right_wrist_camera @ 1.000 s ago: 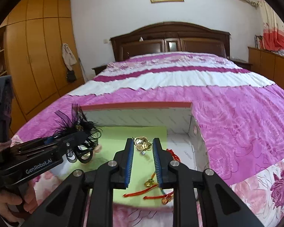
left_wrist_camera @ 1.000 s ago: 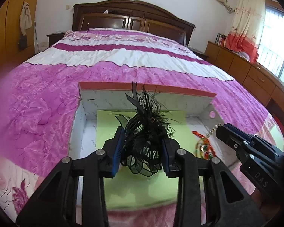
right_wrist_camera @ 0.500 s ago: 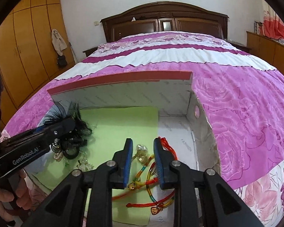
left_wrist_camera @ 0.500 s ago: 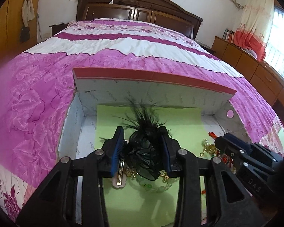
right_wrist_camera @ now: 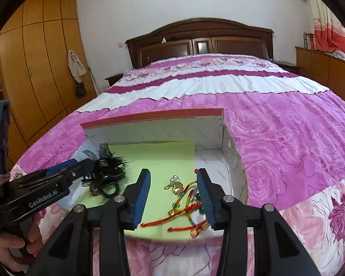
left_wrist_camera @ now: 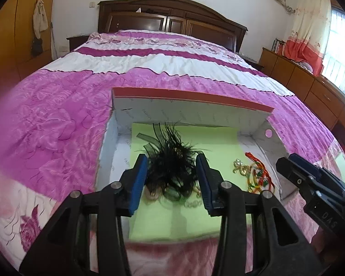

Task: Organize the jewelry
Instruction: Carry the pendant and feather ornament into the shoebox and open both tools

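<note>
Left wrist view first: your left gripper [left_wrist_camera: 171, 178] sits over the green liner [left_wrist_camera: 186, 216] in the white cardboard box [left_wrist_camera: 195, 112], which lies on the pink bedspread [left_wrist_camera: 57, 119]. Its blue-padded fingers [left_wrist_camera: 139, 181] are spreading apart, and the black feather hairpiece [left_wrist_camera: 172, 168] lies between them on the liner. The pads look clear of the feathers, so count that piece as let go. Just under the feathers you can make out a pale clip and a bit of beaded chain, too blurred to name further. Further right, on the liner's edge, lies the gold charm [left_wrist_camera: 239, 166] with the red and multicoloured cords [left_wrist_camera: 261, 178]. Your right gripper's black body enters from the right edge.

Right wrist view: a hand [right_wrist_camera: 11, 246] grips the left tool's handle at the far left, and the hairpiece [right_wrist_camera: 108, 172] rests by its tip. Your right gripper [right_wrist_camera: 172, 195] hovers above the cords [right_wrist_camera: 186, 209] and charm [right_wrist_camera: 176, 187], its fingers [right_wrist_camera: 141, 197] also widening; the jewelry lies loose between them on the box floor, with the cord bundle close against the right pad but not pinched.
</note>
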The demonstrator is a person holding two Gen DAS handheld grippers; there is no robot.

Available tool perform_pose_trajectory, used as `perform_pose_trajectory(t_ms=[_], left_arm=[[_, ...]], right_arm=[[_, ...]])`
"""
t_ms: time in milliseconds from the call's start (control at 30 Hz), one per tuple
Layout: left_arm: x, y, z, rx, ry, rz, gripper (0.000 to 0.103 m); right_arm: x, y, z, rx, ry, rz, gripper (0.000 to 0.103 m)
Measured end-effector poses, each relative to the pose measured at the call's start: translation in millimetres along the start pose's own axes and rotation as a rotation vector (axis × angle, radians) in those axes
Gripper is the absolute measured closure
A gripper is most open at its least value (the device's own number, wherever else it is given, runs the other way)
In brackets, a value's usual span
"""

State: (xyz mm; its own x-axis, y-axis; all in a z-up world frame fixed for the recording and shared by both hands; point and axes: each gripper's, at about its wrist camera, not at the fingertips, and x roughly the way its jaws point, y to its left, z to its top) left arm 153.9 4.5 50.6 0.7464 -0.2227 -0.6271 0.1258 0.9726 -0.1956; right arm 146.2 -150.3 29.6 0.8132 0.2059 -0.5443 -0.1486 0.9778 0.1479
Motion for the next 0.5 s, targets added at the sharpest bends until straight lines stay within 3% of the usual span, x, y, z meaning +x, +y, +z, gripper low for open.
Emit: perform_pose_trajectory(t_ms=[500], left_arm=[[-47,-6,-28,0.016,-0.058,0.031,0.059]], right_arm=[[-62,14,-34,-0.026,-0.099,-0.015,0.038]])
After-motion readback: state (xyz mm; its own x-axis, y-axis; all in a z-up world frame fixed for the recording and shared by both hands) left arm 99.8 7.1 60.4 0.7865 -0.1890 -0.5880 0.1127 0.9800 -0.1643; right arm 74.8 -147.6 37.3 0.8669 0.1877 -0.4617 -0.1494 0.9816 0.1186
